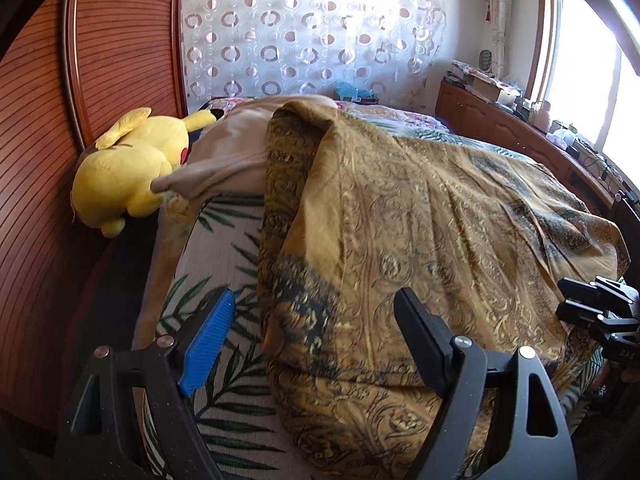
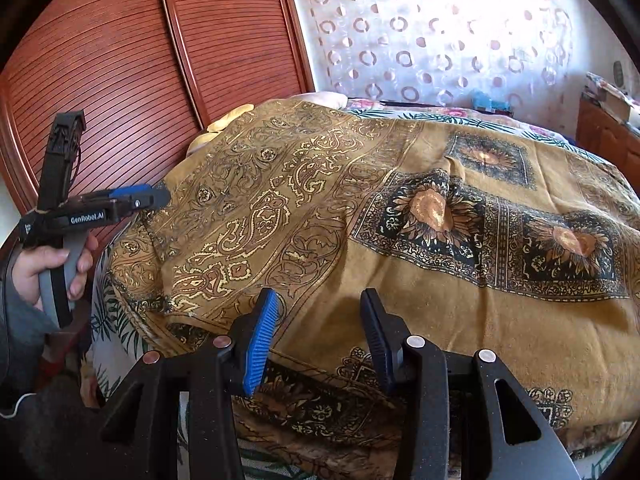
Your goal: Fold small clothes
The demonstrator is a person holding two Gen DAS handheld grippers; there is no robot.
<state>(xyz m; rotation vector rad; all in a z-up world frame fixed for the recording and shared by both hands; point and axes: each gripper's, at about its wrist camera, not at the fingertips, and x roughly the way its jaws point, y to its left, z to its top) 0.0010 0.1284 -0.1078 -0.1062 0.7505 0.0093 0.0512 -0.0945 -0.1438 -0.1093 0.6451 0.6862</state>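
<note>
A mustard-gold cloth with dark paisley and sunflower squares (image 1: 400,216) (image 2: 360,216) lies spread over the bed, its left edge folded up into a ridge. My left gripper (image 1: 316,304) is open above the cloth's near left edge, holding nothing. It also shows in the right wrist view (image 2: 156,200), held by a hand at the cloth's left side. My right gripper (image 2: 320,308) is open above the cloth's near edge, empty. Its black body shows at the right of the left wrist view (image 1: 600,312).
The bed has a leaf-print sheet (image 1: 224,264). A yellow plush toy (image 1: 132,160) and a beige garment (image 1: 232,156) lie at the bed's left. A wooden wardrobe (image 2: 120,60) stands left, a sheer curtain (image 1: 312,28) behind, a cluttered wooden cabinet (image 1: 520,120) by the window at right.
</note>
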